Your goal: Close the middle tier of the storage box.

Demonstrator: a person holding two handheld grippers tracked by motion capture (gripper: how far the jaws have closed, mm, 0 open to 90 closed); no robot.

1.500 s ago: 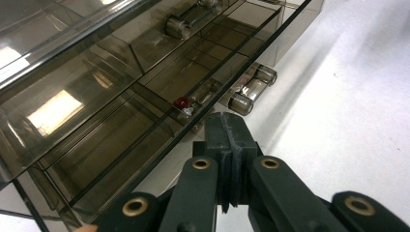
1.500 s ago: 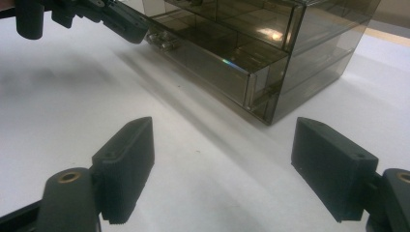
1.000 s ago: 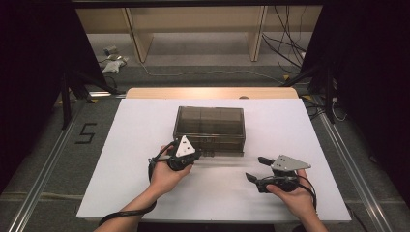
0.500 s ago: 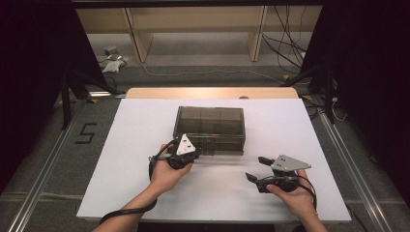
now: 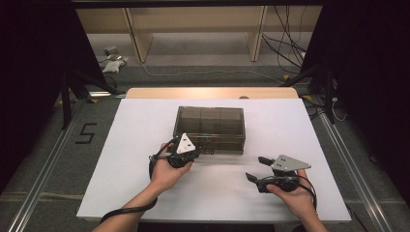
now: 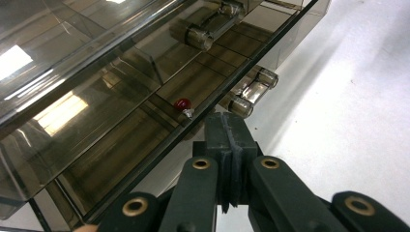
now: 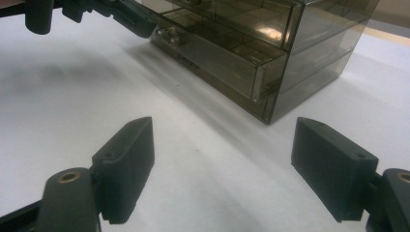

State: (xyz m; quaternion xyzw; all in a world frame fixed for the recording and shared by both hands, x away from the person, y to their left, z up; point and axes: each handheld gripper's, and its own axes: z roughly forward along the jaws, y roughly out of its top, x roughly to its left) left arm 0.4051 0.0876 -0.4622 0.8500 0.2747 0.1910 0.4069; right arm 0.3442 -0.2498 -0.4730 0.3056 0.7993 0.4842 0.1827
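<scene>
A smoky, translucent brown plastic drawer cabinet (image 5: 210,128) stands on the white tabletop (image 5: 121,145), a little beyond the middle and toward the far edge. The left gripper (image 5: 189,153) sits at the near left corner of the cabinet's front, and in the left gripper view its two black jaws are pressed flat together with nothing between them, their tip (image 6: 227,133) right against the lower edge of a drawer front. Just past that tip hangs a clear cylindrical drawer handle (image 6: 252,91), and a small red bead with a silver tip (image 6: 183,105) lies inside one shallow drawer compartment. The right gripper (image 5: 257,169) rests on the tabletop to the right and nearer than the cabinet, well apart from it. Its jaws stand wide open and empty, pointing toward the cabinet's front right corner (image 7: 265,96).
</scene>
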